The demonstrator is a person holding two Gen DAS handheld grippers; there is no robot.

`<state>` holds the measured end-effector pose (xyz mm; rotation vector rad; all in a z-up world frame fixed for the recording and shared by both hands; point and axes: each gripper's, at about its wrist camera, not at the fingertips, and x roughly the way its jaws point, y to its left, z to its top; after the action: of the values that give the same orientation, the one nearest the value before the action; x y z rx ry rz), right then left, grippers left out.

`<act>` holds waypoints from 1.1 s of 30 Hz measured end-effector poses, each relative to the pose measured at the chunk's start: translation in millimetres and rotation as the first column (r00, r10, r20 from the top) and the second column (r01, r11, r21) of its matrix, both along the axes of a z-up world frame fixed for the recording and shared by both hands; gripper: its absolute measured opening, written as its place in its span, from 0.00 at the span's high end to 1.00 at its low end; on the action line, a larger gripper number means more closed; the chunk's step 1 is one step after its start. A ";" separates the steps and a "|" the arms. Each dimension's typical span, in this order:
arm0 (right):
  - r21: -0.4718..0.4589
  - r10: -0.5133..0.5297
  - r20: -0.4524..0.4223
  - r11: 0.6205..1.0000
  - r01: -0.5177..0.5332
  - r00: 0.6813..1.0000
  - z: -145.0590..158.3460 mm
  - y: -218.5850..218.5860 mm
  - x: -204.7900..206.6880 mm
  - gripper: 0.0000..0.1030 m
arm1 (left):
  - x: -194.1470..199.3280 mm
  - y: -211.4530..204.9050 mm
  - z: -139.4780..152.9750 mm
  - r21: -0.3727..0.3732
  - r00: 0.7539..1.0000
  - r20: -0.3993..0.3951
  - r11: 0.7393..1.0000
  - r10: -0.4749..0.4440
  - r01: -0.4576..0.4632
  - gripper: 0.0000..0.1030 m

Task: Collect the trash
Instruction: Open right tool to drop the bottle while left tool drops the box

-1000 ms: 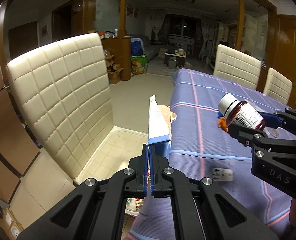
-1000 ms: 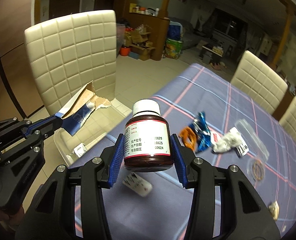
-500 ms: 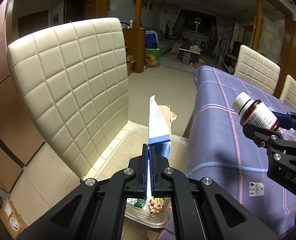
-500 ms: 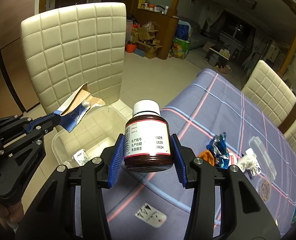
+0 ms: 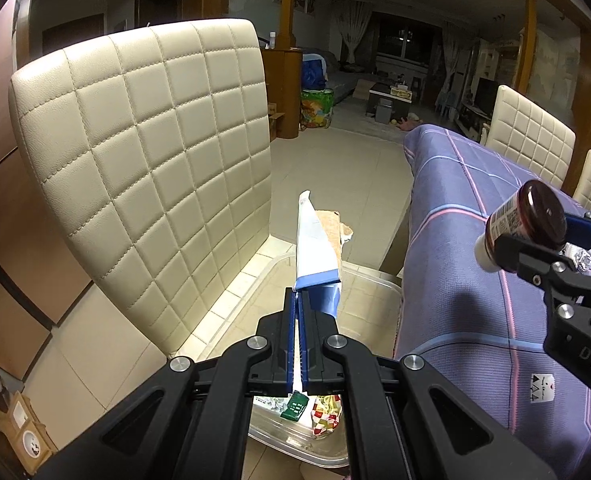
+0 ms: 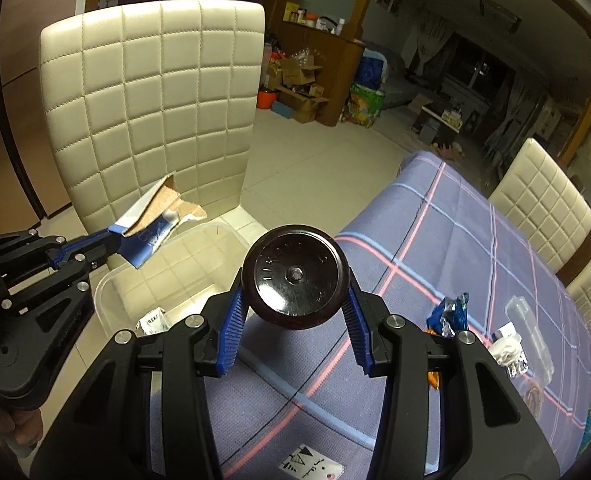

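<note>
left tongs (image 5: 296,312): pinching torn carton (image 5: 315,248) above clear bin (image 5: 371,280) on floor | right tongs (image 6: 293,300): pinching brown bottle (image 6: 295,276), tipped cap-forward, over table (image 6: 435,240) edge beside bin

Left claw (image 5: 296,312): black plastic frame, two long arms, round silver screws, thin blue pads (image 5: 291,344) pressed flat together. Right claw (image 6: 295,312): same black frame, silver screws, ribbed blue pads (image 6: 231,328) on fingers. Pale raised letters "DAS" on side of right claw in left view. No sleeves seen.
</note>
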<state>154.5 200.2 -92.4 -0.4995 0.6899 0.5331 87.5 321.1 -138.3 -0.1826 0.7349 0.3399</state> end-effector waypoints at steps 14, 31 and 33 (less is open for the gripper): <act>0.015 0.014 -0.016 1.000 -0.014 1.000 -1.0 11.8 10.0 0.38 | 10.1 10.9 -12.4 -0.012 0.999 -0.036 1.000 0.021 -0.021 0.98; 0.014 -0.023 -0.048 1.000 0.024 0.999 -8.5 -5.2 12.7 0.39 | 22.6 4.0 -18.7 -0.021 0.998 -0.059 1.000 -0.001 0.000 0.98; 0.014 -0.028 -0.051 1.000 0.028 0.998 -9.3 -6.7 13.9 0.39 | 24.6 2.9 -20.1 -0.016 0.998 -0.066 1.000 -0.008 0.007 0.98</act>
<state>168.4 193.5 -101.7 -0.4635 0.7397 0.5254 112.1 323.9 -158.4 -0.1839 0.8030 0.3346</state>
